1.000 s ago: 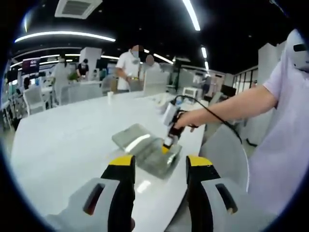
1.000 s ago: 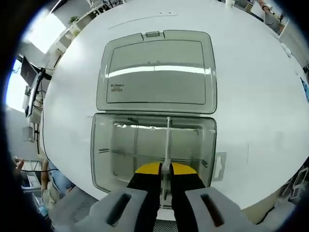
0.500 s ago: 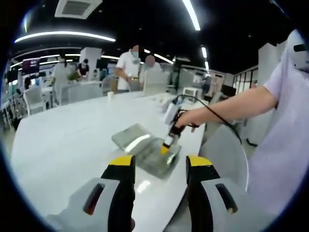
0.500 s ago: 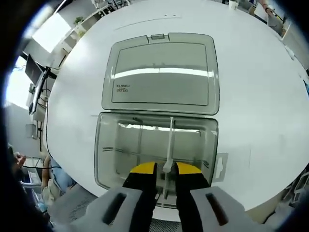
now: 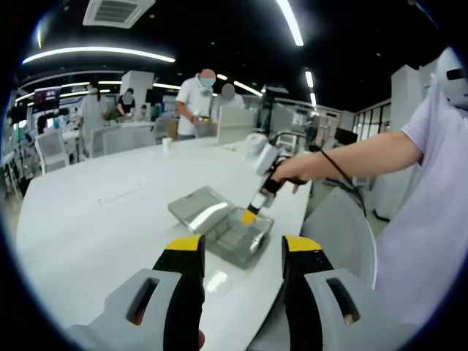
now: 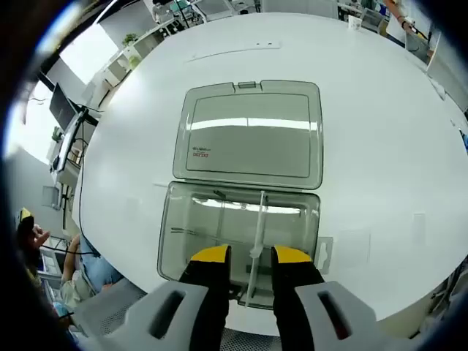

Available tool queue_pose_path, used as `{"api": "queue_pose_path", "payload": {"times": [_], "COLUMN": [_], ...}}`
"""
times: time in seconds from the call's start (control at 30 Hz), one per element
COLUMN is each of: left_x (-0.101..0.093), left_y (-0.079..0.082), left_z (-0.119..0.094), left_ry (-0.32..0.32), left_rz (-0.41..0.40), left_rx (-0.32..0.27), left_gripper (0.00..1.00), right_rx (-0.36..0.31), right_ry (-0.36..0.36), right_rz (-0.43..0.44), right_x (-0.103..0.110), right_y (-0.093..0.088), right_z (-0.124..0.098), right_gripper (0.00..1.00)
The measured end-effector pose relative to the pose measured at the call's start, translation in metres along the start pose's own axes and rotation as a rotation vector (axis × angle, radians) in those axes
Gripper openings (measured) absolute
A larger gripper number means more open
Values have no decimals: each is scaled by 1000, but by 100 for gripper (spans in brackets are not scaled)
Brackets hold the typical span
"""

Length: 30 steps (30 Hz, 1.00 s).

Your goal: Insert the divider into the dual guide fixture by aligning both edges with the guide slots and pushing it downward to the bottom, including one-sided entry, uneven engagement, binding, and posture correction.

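The divider (image 6: 257, 228) is standing upright in the clear plastic box (image 6: 183, 227), its lid (image 6: 248, 139) lying open beyond, near the white table's (image 6: 380, 146) near edge. The right gripper (image 6: 251, 255) is hovering above it, jaws apart, gripping nothing. The left gripper (image 5: 241, 252) is hanging open, well apart.

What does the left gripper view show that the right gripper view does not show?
Left gripper view alone: the person's bare forearm holding the right hand-held gripper over the box, and people standing in the background.

Right gripper view alone: the thin translucent divider standing upright inside the box, between the open jaws of the right hand-held gripper, and the small red label on the lid.

Both: the clear grey plastic box with its lid folded open on the white table.
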<state>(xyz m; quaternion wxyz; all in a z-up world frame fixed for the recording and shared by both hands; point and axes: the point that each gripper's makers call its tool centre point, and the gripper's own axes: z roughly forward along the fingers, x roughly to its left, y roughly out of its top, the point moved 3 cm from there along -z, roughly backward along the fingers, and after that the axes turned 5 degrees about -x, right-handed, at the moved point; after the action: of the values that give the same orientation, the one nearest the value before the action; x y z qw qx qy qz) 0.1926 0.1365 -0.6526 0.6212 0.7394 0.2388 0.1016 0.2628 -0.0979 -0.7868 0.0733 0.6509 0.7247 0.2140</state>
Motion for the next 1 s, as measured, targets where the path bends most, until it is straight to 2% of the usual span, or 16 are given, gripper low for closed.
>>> {"api": "queue_pose_path", "payload": {"times": [0.27,0.43,0.5,0.57,0.63,0.73,1.0], "left_x": [-1,-5,-5,-5,-5,-5,-1], "left_y": [-2,-6,-8,-8,-9,-10,-13], "left_z": [3,5,5,5,5,6,6], "left_ry": [14,37,47,63,77,101,151], "left_rz": [-17,-28,-36,-46,-56,-63,-87], "left_rx": [-2,8,11,8,7,9,13], "left_gripper": [40,42,42,42,42,42,42], "right_rx": [-113,-208,-248,-291,-283,-311,-438], "right_ry": [40,81,97,111,112,134,238], "right_rz": [-37,-65,-86,-144,-161,-166,-262], "right_x": [-1,-1,-1,-2,-4,-5,8], "right_y": [16,25,29,34,32,35,46], "right_z": [-18,-32,-37,-41,-46,-51,-76], "right_gripper": [22,23,26,30,27,27,31]}}
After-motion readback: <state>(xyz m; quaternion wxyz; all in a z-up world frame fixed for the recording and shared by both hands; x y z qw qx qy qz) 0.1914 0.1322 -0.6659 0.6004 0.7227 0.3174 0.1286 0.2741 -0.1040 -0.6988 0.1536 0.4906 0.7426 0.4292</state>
